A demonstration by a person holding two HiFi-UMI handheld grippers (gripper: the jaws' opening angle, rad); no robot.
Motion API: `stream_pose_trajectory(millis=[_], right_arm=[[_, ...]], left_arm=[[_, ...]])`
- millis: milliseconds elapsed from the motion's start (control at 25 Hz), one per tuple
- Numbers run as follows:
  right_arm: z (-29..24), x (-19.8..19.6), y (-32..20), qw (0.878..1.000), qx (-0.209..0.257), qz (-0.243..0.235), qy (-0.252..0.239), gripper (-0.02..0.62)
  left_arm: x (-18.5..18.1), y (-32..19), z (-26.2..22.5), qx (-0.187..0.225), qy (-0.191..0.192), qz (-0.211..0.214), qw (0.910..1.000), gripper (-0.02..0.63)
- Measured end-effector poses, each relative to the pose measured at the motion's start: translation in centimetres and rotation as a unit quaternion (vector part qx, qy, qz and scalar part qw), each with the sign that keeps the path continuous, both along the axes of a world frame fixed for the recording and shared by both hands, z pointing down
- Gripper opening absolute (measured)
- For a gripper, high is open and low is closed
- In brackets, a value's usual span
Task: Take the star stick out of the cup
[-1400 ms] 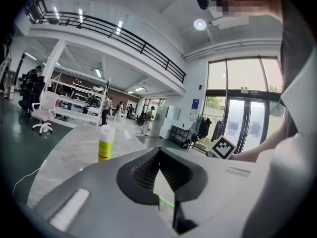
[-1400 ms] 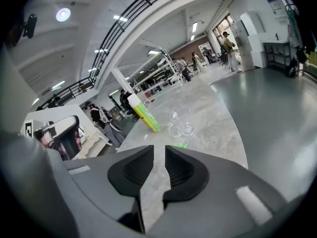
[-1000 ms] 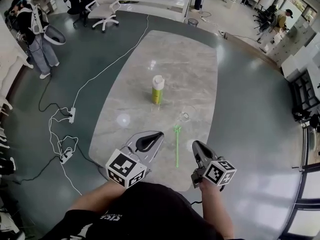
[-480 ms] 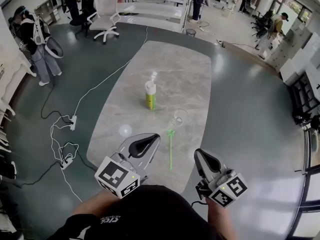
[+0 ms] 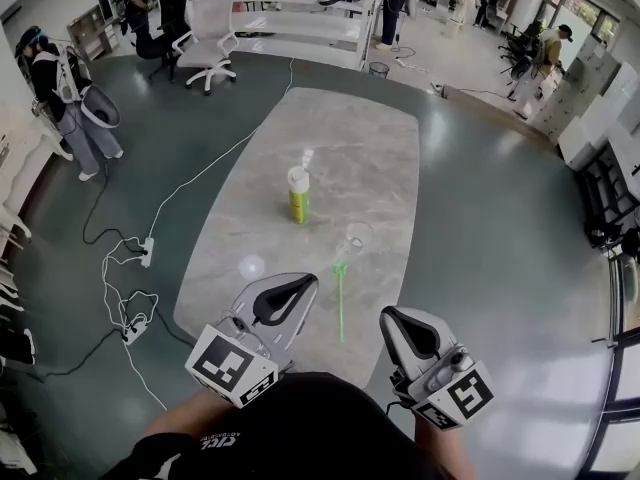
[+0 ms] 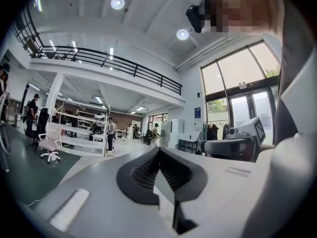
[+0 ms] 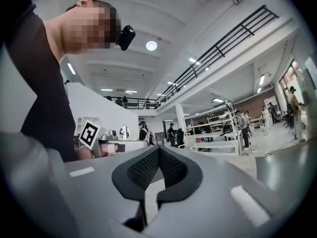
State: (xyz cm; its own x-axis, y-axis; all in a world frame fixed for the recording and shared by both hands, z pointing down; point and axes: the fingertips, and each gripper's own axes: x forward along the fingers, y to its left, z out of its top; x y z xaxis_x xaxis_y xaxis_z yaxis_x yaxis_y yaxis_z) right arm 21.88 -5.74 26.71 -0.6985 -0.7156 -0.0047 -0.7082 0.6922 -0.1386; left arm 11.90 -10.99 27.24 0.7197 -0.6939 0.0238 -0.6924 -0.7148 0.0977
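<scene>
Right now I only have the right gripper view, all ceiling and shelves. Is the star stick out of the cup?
Observer: Yes. The stick lies flat on the table, star end toward the cup.
Operator: Touching the cup?
Observer: No, there is a gap between them.
Operator: Left gripper holding anything?
Observer: No. The left gripper is shut and empty, over the table's near edge.

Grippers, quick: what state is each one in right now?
Left gripper: shut, nothing between its jaws.
Right gripper: shut, nothing between its jaws.
</scene>
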Motion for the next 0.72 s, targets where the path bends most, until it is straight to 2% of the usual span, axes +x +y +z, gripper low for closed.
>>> stream_pose_trajectory(millis=[720], right_arm=[[2.9, -0.3, 0.1, 0.999, -0.039, 0.027, -0.004, 0.012]], left_arm=[[-0.3, -0.3, 2.1, -0.032, -0.005, 0.017, 0.9993, 0.003]])
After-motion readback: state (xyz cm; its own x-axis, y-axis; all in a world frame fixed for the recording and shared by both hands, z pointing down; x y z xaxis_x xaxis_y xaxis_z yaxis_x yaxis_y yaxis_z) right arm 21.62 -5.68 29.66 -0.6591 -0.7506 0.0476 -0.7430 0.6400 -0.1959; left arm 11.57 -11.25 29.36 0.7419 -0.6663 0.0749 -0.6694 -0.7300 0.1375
